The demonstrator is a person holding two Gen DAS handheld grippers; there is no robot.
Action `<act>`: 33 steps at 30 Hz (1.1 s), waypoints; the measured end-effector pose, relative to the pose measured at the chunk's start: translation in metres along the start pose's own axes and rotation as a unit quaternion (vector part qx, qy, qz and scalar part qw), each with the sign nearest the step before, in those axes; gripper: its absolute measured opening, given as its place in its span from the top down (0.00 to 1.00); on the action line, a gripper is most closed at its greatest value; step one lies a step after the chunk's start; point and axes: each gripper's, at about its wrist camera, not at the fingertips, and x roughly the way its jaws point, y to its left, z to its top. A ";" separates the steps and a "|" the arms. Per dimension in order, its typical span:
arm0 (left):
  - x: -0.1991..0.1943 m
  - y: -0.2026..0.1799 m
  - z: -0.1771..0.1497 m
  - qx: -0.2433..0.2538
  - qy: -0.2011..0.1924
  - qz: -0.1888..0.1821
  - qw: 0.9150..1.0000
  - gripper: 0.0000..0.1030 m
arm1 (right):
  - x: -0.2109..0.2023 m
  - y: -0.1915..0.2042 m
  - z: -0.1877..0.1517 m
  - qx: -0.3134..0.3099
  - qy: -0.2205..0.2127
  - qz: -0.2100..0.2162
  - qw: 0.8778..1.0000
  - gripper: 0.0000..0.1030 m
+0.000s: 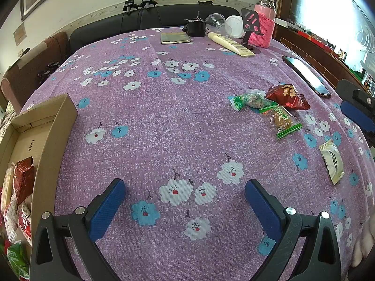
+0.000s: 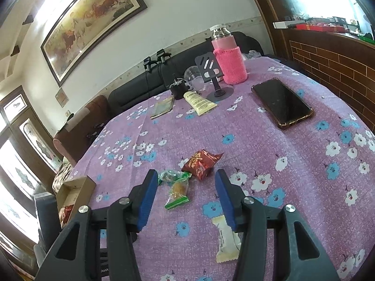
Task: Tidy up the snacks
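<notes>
Loose snacks lie on the purple flowered tablecloth: a red packet, a green wrapped candy, a green-ended pastry pack and a cream bar. The cardboard box at the left edge holds several snack packs. My left gripper is open over bare cloth. My right gripper is open above the pastry pack, its pads apart from it; the cream bar lies under its right finger.
A black phone lies at the right. At the far edge stand a pink sleeved bottle, a phone stand, a clear cup, a cream tube and a flat olive pouch. A dark sofa is behind.
</notes>
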 end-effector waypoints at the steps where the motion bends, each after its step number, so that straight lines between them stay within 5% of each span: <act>1: 0.001 0.001 0.000 0.000 0.000 0.000 1.000 0.00 | -0.001 -0.001 0.001 0.002 -0.003 -0.001 1.000 0.51; 24: 0.001 0.000 0.001 -0.003 0.000 0.002 1.000 0.00 | 0.020 -0.063 0.030 0.087 0.024 -0.051 0.995 0.50; 33: 0.004 0.002 0.001 -0.003 0.001 0.001 1.000 0.00 | 0.037 -0.058 0.029 0.064 0.045 -0.055 0.995 0.50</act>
